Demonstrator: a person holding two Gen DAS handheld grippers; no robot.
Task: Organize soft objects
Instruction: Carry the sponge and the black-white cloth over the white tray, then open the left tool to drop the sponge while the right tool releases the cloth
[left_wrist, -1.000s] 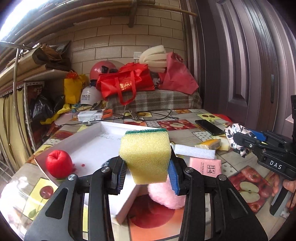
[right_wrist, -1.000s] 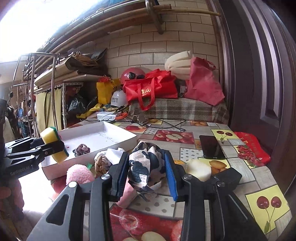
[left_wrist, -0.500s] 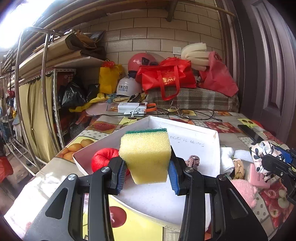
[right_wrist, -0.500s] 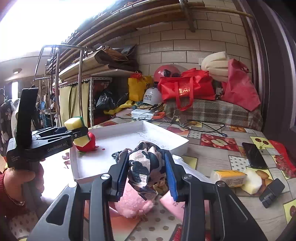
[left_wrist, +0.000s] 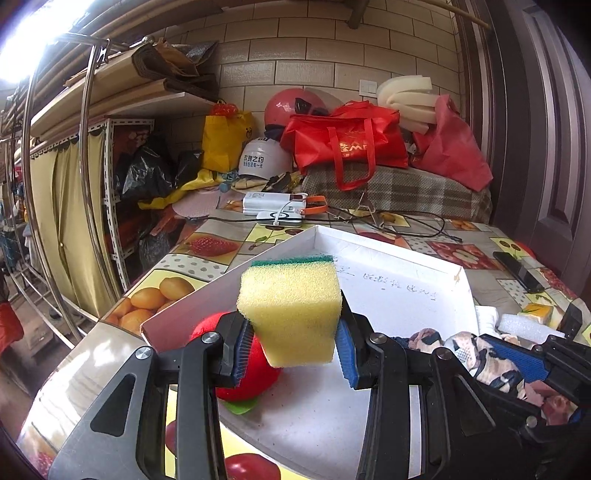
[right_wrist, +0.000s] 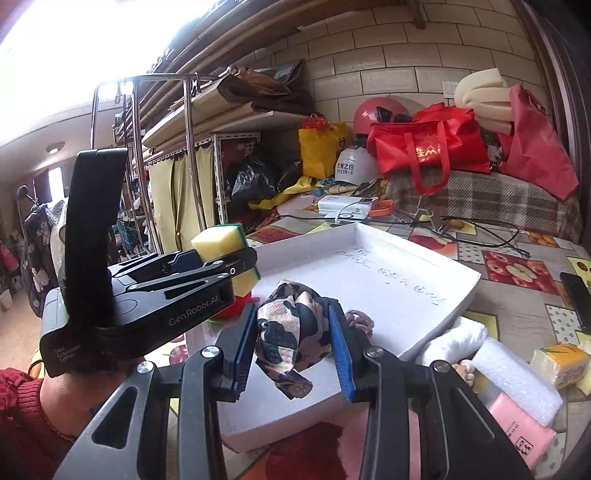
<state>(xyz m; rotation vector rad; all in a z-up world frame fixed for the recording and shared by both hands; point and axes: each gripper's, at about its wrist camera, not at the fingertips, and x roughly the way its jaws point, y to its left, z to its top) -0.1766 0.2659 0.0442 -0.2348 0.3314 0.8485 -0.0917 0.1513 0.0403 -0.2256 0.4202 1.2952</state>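
Observation:
My left gripper (left_wrist: 291, 350) is shut on a yellow sponge with a green top (left_wrist: 291, 310) and holds it above the near left part of a white tray (left_wrist: 402, 302). A red plush apple (left_wrist: 243, 373) lies in the tray under it. My right gripper (right_wrist: 293, 343) is shut on a patterned cloth (right_wrist: 295, 325) over the tray's near edge (right_wrist: 454, 314). The left gripper (right_wrist: 236, 258) with the sponge (right_wrist: 221, 240) shows at the left in the right wrist view. A brown knotted tie (right_wrist: 360, 319) lies in the tray.
Right of the tray lie a white cloth (right_wrist: 454, 336), a white foam strip (right_wrist: 517, 376), a pink packet (right_wrist: 517, 424), a yellow block (right_wrist: 559, 363) and a black phone (left_wrist: 519, 271). Cables, a white box (left_wrist: 269, 205), helmets and red bags (left_wrist: 347, 147) crowd the back.
Both grippers have moved left and forward over the tray. The sponge now hangs above the red apple, and the cloth now hangs over the tray's near edge.

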